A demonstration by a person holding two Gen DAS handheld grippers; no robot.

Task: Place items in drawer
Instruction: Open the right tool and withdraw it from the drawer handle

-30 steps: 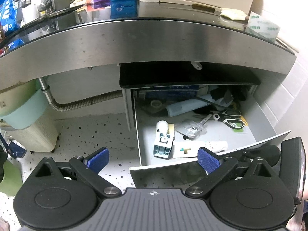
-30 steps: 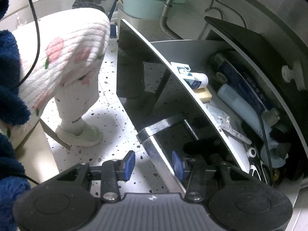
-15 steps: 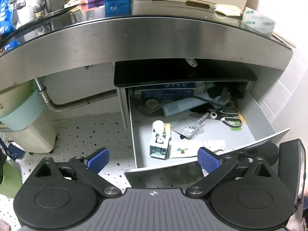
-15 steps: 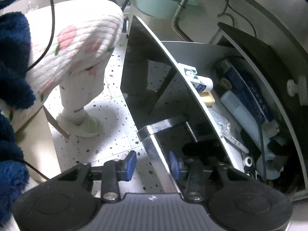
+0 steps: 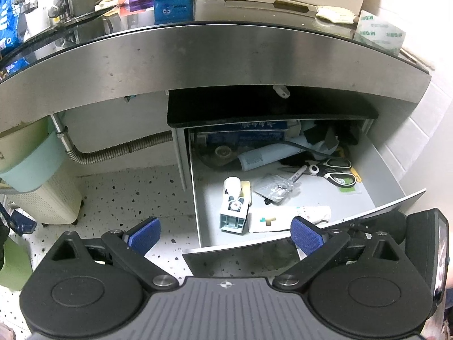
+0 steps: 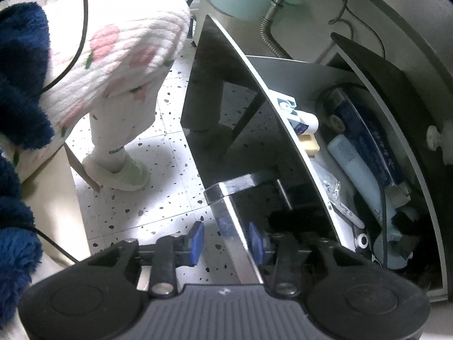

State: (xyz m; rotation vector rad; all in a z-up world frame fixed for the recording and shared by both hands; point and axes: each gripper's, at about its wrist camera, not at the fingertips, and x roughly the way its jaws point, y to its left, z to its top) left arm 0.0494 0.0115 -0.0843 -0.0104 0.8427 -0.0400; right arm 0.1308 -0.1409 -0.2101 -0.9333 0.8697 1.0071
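The grey drawer [image 5: 385, 175] under the steel counter stands pulled out, with a glossy black front [image 6: 240, 119]. Inside lie a white and teal box [image 5: 233, 212], a white packet with a cross [image 5: 271, 221], scissors [image 5: 331, 171], a pale blue tube [image 5: 266, 157] and a foil pack [image 5: 273, 188]. My left gripper [image 5: 223, 233] is open and empty, just in front of the drawer's near edge. My right gripper [image 6: 226, 240] sits around the chrome drawer handle [image 6: 229, 215], its blue pads close on either side.
The steel counter [image 5: 215, 62] overhangs the drawer and carries boxes and a tape roll [image 5: 379, 34]. A corrugated drain hose [image 5: 113, 150] and a cream bin [image 5: 42, 198] stand at left. The person's leg and slipper [image 6: 121, 170] stand on the speckled floor beside the drawer front.
The drawer front has come further out with my right gripper on its handle, and more of the drawer floor shows. The left gripper stays open and has shifted slightly.
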